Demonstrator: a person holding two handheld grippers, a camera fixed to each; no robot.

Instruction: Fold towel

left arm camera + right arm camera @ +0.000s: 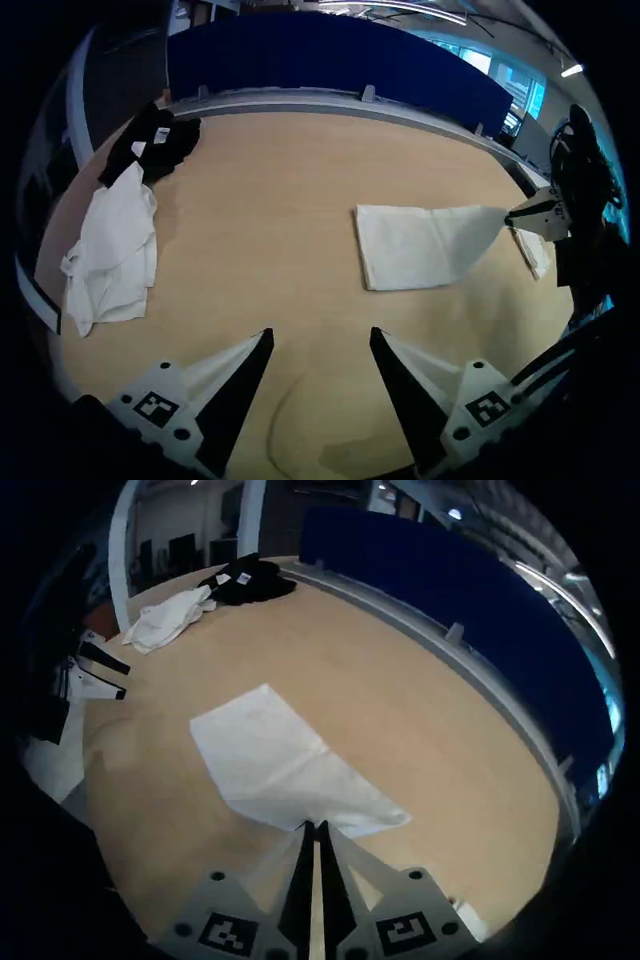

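Left gripper (321, 334): fingers spread wide with nothing between them; it hovers above the bare near part of the table (264, 200), clear of all cloth.

Right gripper (314, 826): fingers pressed together on the near edge of the towel (272, 760); in the left gripper view this gripper sits at the far right of the table, pinching one corner of the towel and holding it raised, so that the cloth stretches to a point at the fingertips.

Towel: white, roughly rectangular; the greater part lies flat on the light wooden table, right of centre in the left gripper view; the gripped corner alone is off the surface.

White garment (116, 248): crumpled, at the left edge of the table, well apart from the towel; black garment (156, 140): just beyond it, touching its far end.

Blue partition (320, 56): upright along the far edge of the table.
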